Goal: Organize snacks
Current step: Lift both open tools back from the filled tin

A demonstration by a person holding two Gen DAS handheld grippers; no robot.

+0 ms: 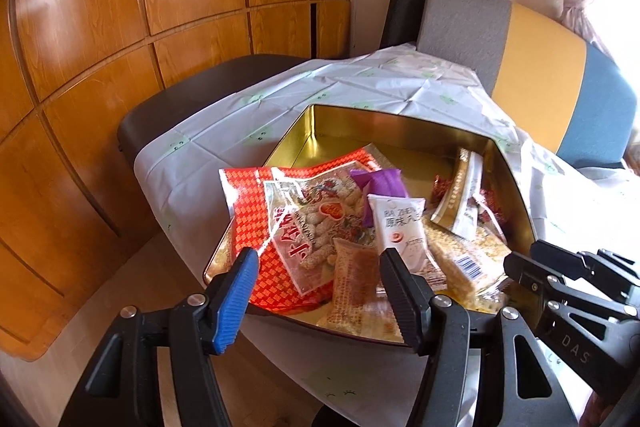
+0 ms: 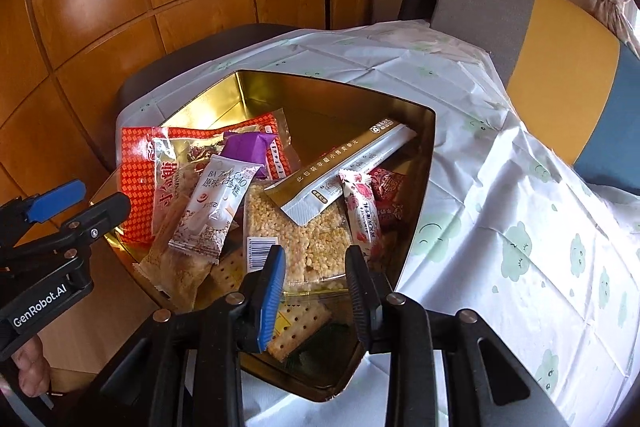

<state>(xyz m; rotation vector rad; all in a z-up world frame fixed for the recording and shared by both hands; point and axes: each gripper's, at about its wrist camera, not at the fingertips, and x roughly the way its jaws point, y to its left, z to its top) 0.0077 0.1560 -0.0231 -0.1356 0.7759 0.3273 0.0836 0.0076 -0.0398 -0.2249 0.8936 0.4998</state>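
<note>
Two grippers hover over the near edge of a gold tin (image 2: pixel 256 87) on a cloud-print tablecloth (image 2: pixel 500 187); left gripper (image 1: pixel 316 291) has its jaws spread, holding nothing; right gripper (image 2: pixel 316 291) likewise parted and empty (fingers above a clear pack of puffed-rice bars (image 2: pixel 304 227)). Inside the tin: red peanut bag (image 1: pixel 288 211), purple packet (image 2: pixel 244 147), white cake wrapper (image 2: pixel 218 203), long gold-white sachet (image 2: pixel 344 171), pink-flowered packet (image 2: pixel 362 211), crackers (image 2: pixel 300 323).

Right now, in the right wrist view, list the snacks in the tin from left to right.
red patterned bag → white pouch → puffed rice bar → pink floral packet → small red candies, all inside the gold tin.
</note>
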